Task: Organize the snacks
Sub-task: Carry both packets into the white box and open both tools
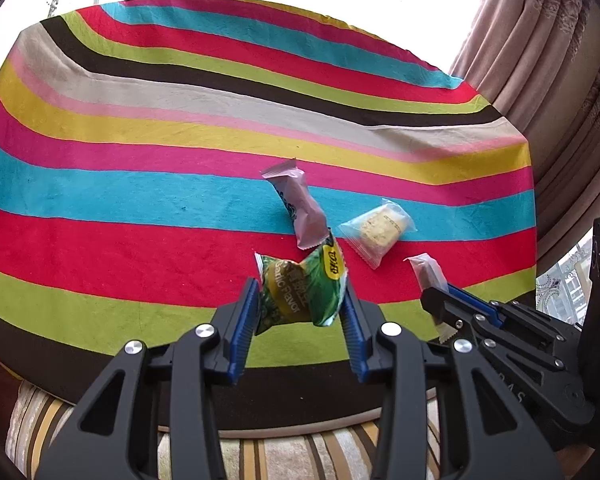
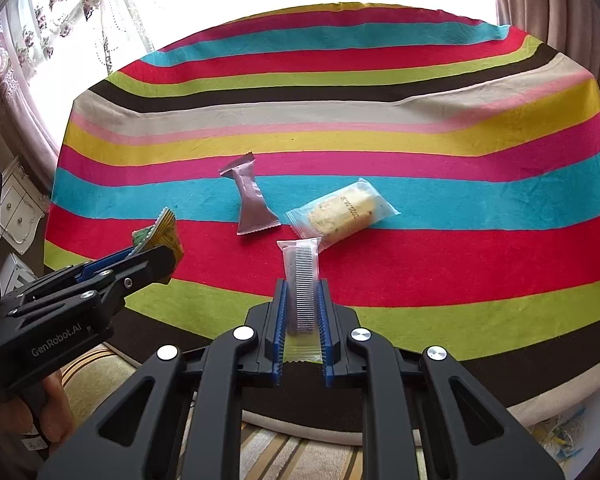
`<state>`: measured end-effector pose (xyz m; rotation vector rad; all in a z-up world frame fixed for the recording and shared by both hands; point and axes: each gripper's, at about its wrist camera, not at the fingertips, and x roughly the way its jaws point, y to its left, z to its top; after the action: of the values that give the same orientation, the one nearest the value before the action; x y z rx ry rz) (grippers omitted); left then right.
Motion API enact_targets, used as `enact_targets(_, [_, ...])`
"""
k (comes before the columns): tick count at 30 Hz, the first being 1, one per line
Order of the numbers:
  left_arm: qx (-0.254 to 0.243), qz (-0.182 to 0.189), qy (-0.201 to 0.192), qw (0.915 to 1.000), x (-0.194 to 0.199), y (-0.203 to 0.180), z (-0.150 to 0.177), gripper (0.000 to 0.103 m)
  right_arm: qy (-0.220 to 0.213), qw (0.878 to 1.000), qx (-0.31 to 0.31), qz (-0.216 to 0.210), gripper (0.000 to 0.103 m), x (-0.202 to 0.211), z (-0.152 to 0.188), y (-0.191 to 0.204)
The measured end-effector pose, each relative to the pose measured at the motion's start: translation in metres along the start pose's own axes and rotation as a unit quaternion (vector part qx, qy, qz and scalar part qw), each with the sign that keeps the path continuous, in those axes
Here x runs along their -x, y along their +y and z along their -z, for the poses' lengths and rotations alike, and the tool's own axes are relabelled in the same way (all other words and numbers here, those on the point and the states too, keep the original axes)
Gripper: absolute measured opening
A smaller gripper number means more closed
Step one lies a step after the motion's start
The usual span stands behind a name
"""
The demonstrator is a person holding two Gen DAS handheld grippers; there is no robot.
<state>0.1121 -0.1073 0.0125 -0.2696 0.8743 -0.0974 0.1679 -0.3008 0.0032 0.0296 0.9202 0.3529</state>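
Right tool [image 2: 300, 300]: wafer packet [image 2: 300, 276] lengthwise, forward

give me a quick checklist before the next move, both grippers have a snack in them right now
1. Left gripper has the green snack packet between its fingers: ok, packet is off the cloth.
2. Right gripper is shut on the small clear wrapped bar: ok, held upright between the pads.
3. The two grippers are apart from each other: ok, side by side with a gap.
4. Pink wrapped snack and clear-bagged cake lie apart on the striped tablecloth: ok, still to be sorted.
5. Place to put the snacks down: cannot tell, no tray or box is in view.
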Motion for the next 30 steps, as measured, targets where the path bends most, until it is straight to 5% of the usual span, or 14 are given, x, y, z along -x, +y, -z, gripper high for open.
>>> enact_targets(18, [-0.102, 0.043, 0.032, 0.9933, -0.003, -0.115, 0.024, 0.038, -0.035, 0.995, -0.09, 0.019, 0.015, 0.067, 0.05, -0.097])
enact_targets(30, [-0.196, 0.103, 0.077, 0.972, -0.014, -0.217, 0.062, 0.038, -0.04, 0.982, -0.17, 0.07, 0.015, 0.107, 0.116, -0.188])
